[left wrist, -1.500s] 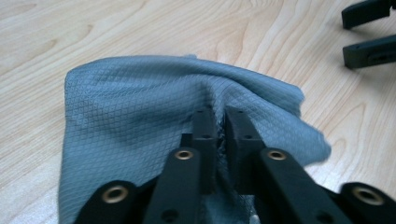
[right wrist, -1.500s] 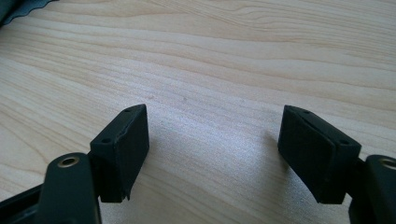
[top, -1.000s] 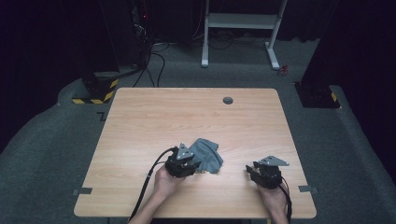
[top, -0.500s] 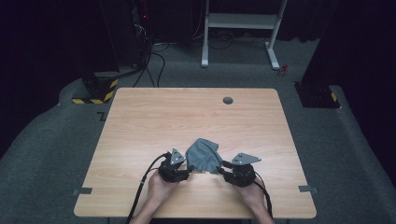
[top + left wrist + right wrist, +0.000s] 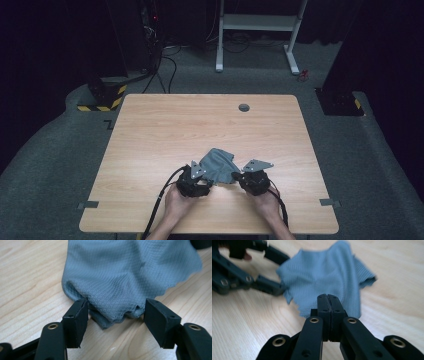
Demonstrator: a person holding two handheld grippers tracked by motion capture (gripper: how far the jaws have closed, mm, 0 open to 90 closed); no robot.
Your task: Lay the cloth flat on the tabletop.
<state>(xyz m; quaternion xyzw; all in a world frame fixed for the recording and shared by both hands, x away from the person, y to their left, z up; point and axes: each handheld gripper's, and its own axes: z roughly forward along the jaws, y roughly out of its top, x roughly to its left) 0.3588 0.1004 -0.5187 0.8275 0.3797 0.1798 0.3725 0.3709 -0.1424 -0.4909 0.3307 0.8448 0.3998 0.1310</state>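
Note:
A crumpled grey-blue cloth (image 5: 217, 165) lies on the wooden table (image 5: 175, 125), near its front edge. My left gripper (image 5: 206, 181) is at the cloth's left side. In the left gripper view its jaws stand open around a bunched fold of the cloth (image 5: 125, 272); they have just been opening, and the pads (image 5: 77, 320) sit at the fold's sides without pinching it. My right gripper (image 5: 236, 176) is at the cloth's right side. Its jaws have just been closing and are now pressed together (image 5: 328, 298) on the near edge of the cloth (image 5: 329, 275). The left gripper (image 5: 284, 273) shows beyond.
A round grommet hole (image 5: 244, 107) sits near the table's far edge. Behind the table stand a white-framed stand (image 5: 260, 22) and a yellow-black striped base (image 5: 100, 102). A black cable (image 5: 160, 205) trails from the left gripper over the front edge.
The right gripper slid left from the table's right side to the cloth and shut on its edge. The left gripper stayed in place at the cloth.

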